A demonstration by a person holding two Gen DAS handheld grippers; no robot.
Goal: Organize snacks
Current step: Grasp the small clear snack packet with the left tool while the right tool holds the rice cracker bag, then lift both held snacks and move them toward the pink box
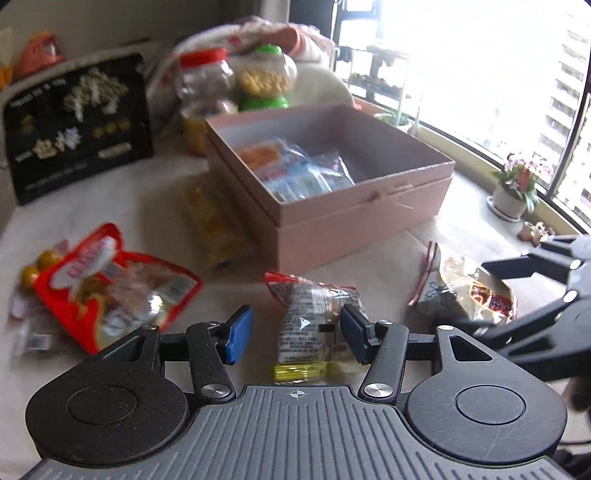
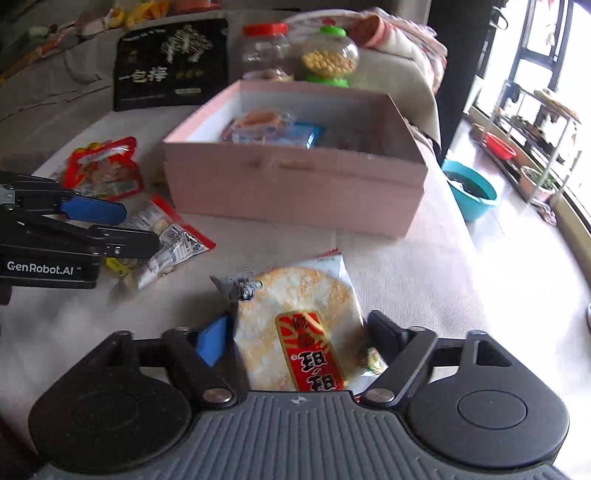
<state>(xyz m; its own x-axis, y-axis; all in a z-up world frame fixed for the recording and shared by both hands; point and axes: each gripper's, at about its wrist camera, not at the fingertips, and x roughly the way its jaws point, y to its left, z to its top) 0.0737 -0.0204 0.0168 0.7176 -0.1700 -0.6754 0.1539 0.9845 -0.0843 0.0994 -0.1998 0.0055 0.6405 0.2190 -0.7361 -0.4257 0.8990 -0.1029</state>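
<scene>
At the left edge, the red snack pouch lies on the pale cloth-covered surface. The left gripper stands spread, a clear-wrapped snack on the cloth between its fingers, unpinched. Behind sits the pink box, packets inside. Only the right wrist view shows the rice cracker packet whole, lying between the right gripper's parted fingers; and a teal basin.

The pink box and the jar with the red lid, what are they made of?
The box looks like matte cardboard: flat walls, sharp folded edges, no shine. The jar seems to be clear plastic: you can see through it, and it glints. The lid is probably plastic too.
</scene>
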